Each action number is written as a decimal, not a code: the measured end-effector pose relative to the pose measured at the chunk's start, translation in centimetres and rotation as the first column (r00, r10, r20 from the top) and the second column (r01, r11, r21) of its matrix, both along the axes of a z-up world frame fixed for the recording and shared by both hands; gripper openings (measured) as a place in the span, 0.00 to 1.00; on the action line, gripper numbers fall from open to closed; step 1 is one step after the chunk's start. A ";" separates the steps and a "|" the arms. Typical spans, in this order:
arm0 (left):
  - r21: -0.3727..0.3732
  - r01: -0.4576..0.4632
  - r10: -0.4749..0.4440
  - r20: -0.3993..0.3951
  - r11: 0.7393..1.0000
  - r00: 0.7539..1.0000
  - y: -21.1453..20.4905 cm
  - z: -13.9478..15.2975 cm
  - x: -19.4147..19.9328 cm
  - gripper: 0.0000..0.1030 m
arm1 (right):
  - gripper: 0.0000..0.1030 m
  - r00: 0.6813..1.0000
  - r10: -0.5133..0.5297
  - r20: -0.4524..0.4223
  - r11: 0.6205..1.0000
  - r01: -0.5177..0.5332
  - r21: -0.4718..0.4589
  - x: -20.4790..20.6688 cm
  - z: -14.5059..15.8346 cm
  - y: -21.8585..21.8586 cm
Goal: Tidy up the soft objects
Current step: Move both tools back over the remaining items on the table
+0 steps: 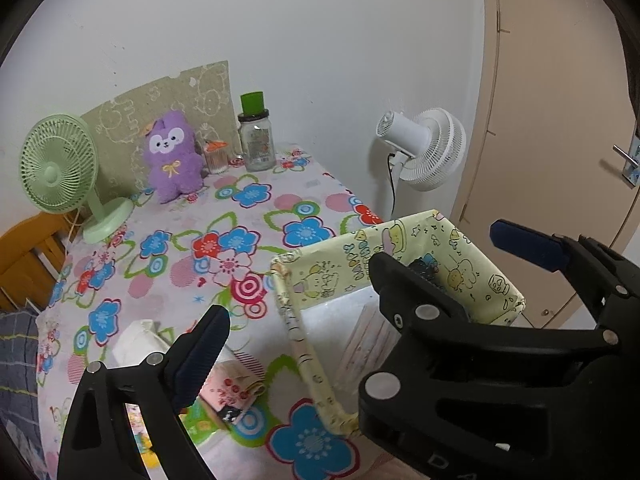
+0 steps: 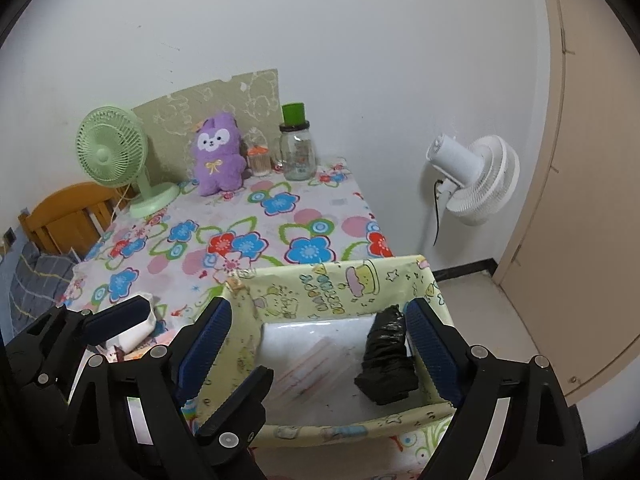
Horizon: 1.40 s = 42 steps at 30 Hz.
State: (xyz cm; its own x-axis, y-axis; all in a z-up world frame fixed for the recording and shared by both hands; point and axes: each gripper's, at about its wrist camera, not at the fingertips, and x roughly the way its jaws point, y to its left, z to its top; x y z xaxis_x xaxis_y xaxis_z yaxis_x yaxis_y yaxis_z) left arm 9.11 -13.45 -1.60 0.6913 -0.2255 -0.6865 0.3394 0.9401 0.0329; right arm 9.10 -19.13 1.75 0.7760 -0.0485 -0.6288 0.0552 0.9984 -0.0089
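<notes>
Black bundle (image 2: 386, 364) – one, in box (image 2: 320, 292); left claw (image 2: 188, 356), right claw (image 2: 320, 344) both spread.

We see a table under a floral cloth (image 2: 280, 216). On it at the back: green fan (image 2: 114, 152), purple plush (image 2: 218, 156), glass jar (image 2: 297, 152), small orange-lidded container (image 2: 258, 160). Near edge: yellow cartoon-print box (image 2: 340, 292), white pouch (image 1: 136, 340), pink patterned item (image 1: 230, 394).

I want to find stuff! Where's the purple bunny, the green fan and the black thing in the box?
purple bunny (image 2: 218, 156), right wrist view, on its belly.
green fan (image 2: 108, 152), right wrist view, on the round grille.
black thing (image 2: 386, 364), right wrist view, on its crinkled middle.
</notes>
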 end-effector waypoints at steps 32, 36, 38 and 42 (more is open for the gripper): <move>-0.028 -0.082 0.084 0.071 0.996 0.994 12.4 1.0 -2.5 0.94 | 0.88 0.993 0.107 0.042 0.994 -0.106 -0.026 -1.3 0.7 12.7; -0.024 -0.111 0.112 0.069 0.994 0.991 13.8 0.4 -2.3 0.94 | 0.88 0.991 0.133 0.028 0.991 -0.132 -0.017 -0.6 -0.1 14.1; -0.014 -0.126 0.127 0.067 0.992 0.990 14.5 0.0 -2.0 0.94 | 0.88 0.989 0.146 0.021 0.989 -0.145 -0.012 0.0 -0.7 14.6; -0.003 -0.145 0.145 0.061 0.989 0.988 15.7 -0.9 -1.7 0.94 | 0.88 0.986 0.164 0.014 0.986 -0.164 0.000 0.5 -1.8 15.7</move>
State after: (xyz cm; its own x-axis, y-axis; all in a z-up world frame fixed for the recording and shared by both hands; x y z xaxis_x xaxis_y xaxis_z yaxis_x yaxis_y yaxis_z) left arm 7.42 2.25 -2.45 0.7570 -0.1190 -0.6425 0.1967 0.9792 0.0503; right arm 9.65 -3.43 -0.02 0.7818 0.0808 -0.6183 -0.1090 0.9940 -0.0078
